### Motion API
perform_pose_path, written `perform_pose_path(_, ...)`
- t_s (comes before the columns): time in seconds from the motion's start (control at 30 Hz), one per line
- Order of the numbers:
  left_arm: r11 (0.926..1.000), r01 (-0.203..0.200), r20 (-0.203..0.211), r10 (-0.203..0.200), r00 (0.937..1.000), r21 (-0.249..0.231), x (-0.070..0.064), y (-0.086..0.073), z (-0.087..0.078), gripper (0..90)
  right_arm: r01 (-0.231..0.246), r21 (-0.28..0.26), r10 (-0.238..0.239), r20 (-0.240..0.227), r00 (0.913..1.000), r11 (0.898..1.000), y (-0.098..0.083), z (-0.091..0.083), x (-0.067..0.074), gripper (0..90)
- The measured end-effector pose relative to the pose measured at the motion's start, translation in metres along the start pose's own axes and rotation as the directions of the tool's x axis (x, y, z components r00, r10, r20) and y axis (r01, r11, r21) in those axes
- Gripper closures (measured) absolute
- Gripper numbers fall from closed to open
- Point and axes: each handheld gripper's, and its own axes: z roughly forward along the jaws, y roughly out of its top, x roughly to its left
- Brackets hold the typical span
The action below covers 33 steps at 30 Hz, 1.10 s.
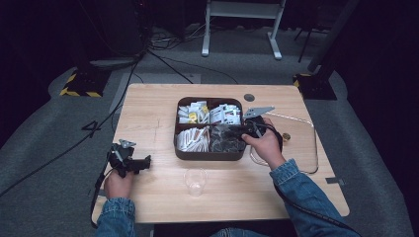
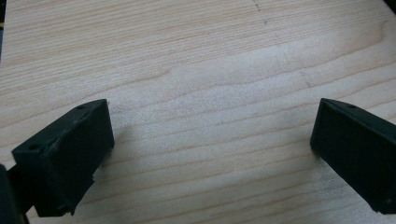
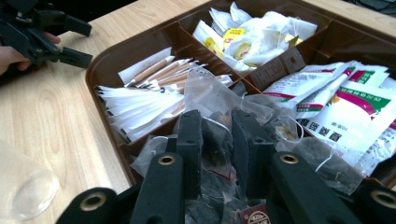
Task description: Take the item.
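Fingers of your right gripper (image 3: 216,140) pinch a clear packet (image 3: 210,100) of dark contents | packet sits at frame centre, over the lower-right compartment of the brown tray (image 3: 116,56) | your left gripper (image 2: 210,144) fingers spread wide, holding nothing, over bare surface (image 2: 196,56) at lower left of the high view.

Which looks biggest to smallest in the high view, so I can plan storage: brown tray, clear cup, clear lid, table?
1. Table
2. Brown tray and clear lid: they look alike, and the right hand covers part of the lid, so no ranking.
3. Clear cup
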Motion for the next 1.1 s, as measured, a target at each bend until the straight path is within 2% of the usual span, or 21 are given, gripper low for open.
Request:
perform_pose_path(0.3,1.0000,0.003,0.001,-0.003,1.0000,-0.001,0.000,0.001,0.001,0.0,0.026,-0.023,-0.026,-0.006,0.9996,0.999,0.006,-0.009,0.011,74.6)
perform_pose_path(0.6,1.0000,0.001,-0.001,-0.001,1.0000,-0.003,0.000,0.001,0.001,0.0,0.064,-0.043,-0.065,-0.023,0.9976,0.997,0.012,-0.017,0.027,74.8)
perform_pose_path(0.8,1.0000,0.001,-0.001,-0.001,1.0000,-0.003,0.000,0.001,0.001,0.0,0.105,-0.059,-0.109,-0.062,0.9921,0.993,0.016,-0.022,0.049,74.9)
perform_pose_path(0.9,1.0000,0.001,-0.001,-0.001,1.0000,-0.003,0.000,0.001,0.001,0.0,0.115,-0.067,-0.120,-0.074,0.9901,0.991,0.018,-0.024,0.055,74.9)
perform_pose_path(0.97,1.0000,0.002,0.001,-0.002,1.0000,-0.001,0.000,0.001,0.001,0.0,0.133,-0.082,-0.140,-0.093,0.9857,0.988,0.019,-0.027,0.066,74.9)
perform_pose_path(1.0,1.0000,0.002,0.001,-0.002,1.0000,-0.001,0.000,0.001,0.001,0.0,0.133,-0.082,-0.140,-0.093,0.9857,0.988,0.019,-0.027,0.066,74.9)
perform_pose_path(1.1,1.0000,0.001,0.000,-0.001,1.0000,-0.002,0.000,0.001,0.001,0.0,0.152,-0.089,-0.162,-0.114,0.9803,0.984,0.021,-0.029,0.078,75.0)
